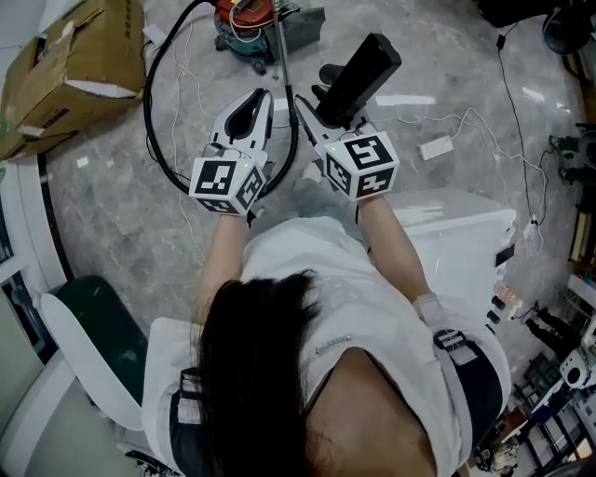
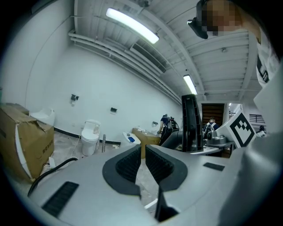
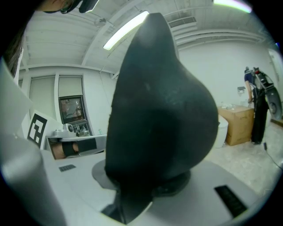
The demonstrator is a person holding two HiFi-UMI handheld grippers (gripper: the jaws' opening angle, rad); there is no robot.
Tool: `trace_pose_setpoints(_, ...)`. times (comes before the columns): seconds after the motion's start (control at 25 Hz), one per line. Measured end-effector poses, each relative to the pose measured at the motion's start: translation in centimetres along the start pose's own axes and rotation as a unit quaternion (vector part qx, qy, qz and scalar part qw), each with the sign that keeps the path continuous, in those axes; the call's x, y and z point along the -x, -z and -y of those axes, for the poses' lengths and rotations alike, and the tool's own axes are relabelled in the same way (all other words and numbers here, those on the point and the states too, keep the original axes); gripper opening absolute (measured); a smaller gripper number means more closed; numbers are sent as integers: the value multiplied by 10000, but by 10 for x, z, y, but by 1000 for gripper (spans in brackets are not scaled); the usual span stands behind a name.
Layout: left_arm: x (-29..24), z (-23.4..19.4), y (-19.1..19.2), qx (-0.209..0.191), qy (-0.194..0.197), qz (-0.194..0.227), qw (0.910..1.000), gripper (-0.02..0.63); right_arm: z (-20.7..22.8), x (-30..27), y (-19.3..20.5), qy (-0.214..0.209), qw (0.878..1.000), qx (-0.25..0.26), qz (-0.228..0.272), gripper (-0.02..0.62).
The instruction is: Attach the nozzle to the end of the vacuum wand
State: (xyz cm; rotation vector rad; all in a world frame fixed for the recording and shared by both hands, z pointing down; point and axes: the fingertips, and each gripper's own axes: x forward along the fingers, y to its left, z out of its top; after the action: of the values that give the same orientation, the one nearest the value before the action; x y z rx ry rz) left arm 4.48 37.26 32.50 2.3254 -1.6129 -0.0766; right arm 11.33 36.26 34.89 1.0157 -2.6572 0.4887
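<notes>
Head view and the two gripper views, listed from largest to smallest; grey marbled floor point(image 1: 112, 224) fills the ground beneath the seated person; white cabinet point(image 1: 466, 233) stands at the person's right; cardboard box point(image 1: 74, 65) lies at upper left, well apart from both hands; vacuum cleaner point(image 1: 247, 23), red and teal, sits at top centre, with its black hose point(image 1: 154, 121) looping wide to the left and back toward the hands; vacuum wand point(image 1: 280, 65), a thin bright tube, runs down from the cleaner between the two hands, its lower end not clear to see; nozzle point(image 1: 361, 74), black and oblong, is gripped in the right claw point(image 1: 321, 116) and held to the right of the wand, apart from it and not joined to it, filling most of the right gripper view; left claw point(image 1: 256, 107) sits just left of the wand, its ribbed pads point(image 2: 130, 161) closed to a narrow slit with nothing between them.
</notes>
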Motion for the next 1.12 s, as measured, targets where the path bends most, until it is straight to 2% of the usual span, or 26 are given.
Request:
trace_pose_setpoints(0.44, -29, 10, -1, 55, -382, 118, 9992, 32, 38, 4, 2, -287, 9994, -23, -193, 141)
trace_pose_setpoints(0.64, -34, 13, -1, 258, -415, 206, 9986, 32, 39, 5, 8, -398, 9989, -59, -242, 141)
trace_pose_setpoints(0.88, -43, 14, -14, 70, -464, 345, 9983, 32, 45, -2, 4, -478, 9986, -48, -217, 141)
trace_pose_setpoints(1.12, -48, -3, -14, 65, -598, 367, 9975, 32, 49, -15, 4, -517, 9984, -20, -246, 141)
